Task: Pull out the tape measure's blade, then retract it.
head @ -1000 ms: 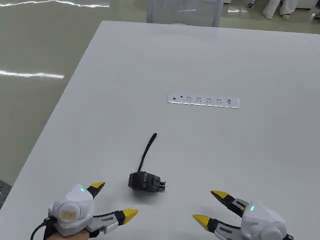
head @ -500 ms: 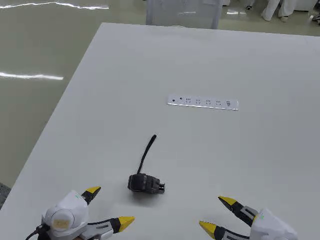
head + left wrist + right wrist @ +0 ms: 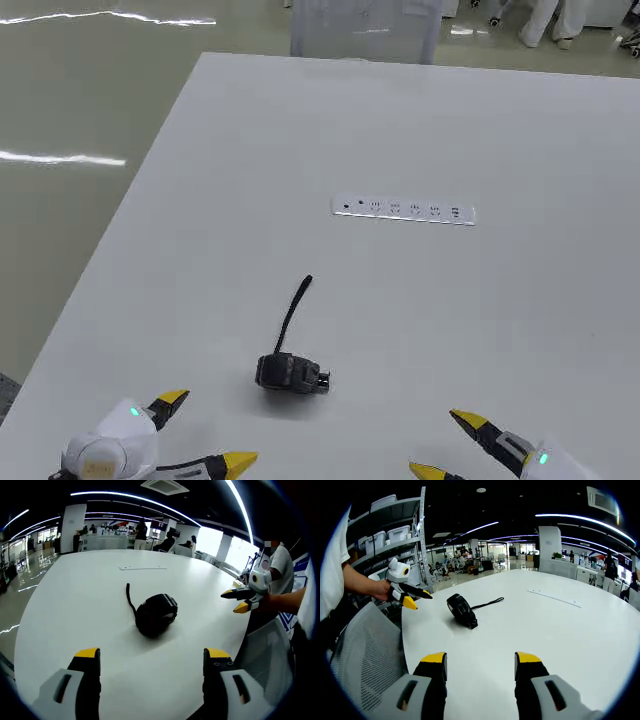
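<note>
A small black tape measure (image 3: pixel 289 373) lies on the white table (image 3: pixel 400 120), its black wrist strap (image 3: pixel 294 310) trailing away from me. It also shows in the left gripper view as the tape measure (image 3: pixel 156 613) and in the right gripper view as the tape measure (image 3: pixel 461 610). No blade is pulled out that I can see. My left gripper (image 3: pixel 205 432) sits near the front edge, left of the case, open and empty. My right gripper (image 3: pixel 452 444) is at the lower right, open too. Both are apart from the tape measure.
A white power strip (image 3: pixel 403 210) lies flat further back on the table. The table's left edge (image 3: pixel 110 230) drops to a glossy floor. A grey mesh chair (image 3: pixel 365 650) stands by the near edge. People and shelving are far in the background.
Both grippers have drawn back toward me and lower in the head view, away from the tape measure. The tape measure stays in place.
</note>
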`<control>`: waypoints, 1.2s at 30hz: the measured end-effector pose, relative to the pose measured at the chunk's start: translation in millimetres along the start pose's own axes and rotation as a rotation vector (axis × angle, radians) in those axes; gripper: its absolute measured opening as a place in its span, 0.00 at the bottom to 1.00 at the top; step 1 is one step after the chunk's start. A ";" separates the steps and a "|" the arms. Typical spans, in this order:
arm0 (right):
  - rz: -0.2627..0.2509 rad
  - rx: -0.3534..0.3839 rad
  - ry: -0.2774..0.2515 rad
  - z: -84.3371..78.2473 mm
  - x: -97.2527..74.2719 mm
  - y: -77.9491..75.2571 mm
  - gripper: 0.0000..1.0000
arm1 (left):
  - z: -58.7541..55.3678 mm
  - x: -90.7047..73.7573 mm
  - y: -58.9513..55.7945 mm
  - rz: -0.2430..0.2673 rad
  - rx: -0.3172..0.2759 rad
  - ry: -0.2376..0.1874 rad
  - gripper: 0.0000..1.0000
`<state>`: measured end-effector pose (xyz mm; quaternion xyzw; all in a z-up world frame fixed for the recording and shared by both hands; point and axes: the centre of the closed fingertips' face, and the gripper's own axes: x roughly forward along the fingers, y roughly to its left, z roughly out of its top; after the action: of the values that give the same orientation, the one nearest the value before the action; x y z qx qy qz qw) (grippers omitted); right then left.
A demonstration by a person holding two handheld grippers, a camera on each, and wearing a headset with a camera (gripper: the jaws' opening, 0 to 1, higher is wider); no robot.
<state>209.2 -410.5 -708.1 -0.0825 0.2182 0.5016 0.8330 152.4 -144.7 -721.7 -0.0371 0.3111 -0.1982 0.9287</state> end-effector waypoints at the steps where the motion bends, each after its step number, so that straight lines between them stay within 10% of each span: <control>1: -0.002 0.001 0.001 -1.2 -1.9 0.1 0.55 | -2.2 -0.8 0.2 -0.001 -0.003 0.002 0.83; 36: -0.053 0.050 0.000 -20.1 -40.9 3.2 0.63 | -30.5 -34.0 3.0 0.000 -0.044 0.017 0.86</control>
<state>184.3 -448.9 -707.5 -0.0675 0.2285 0.4737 0.8478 110.6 -127.0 -727.7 -0.0556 0.3233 -0.1916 0.9250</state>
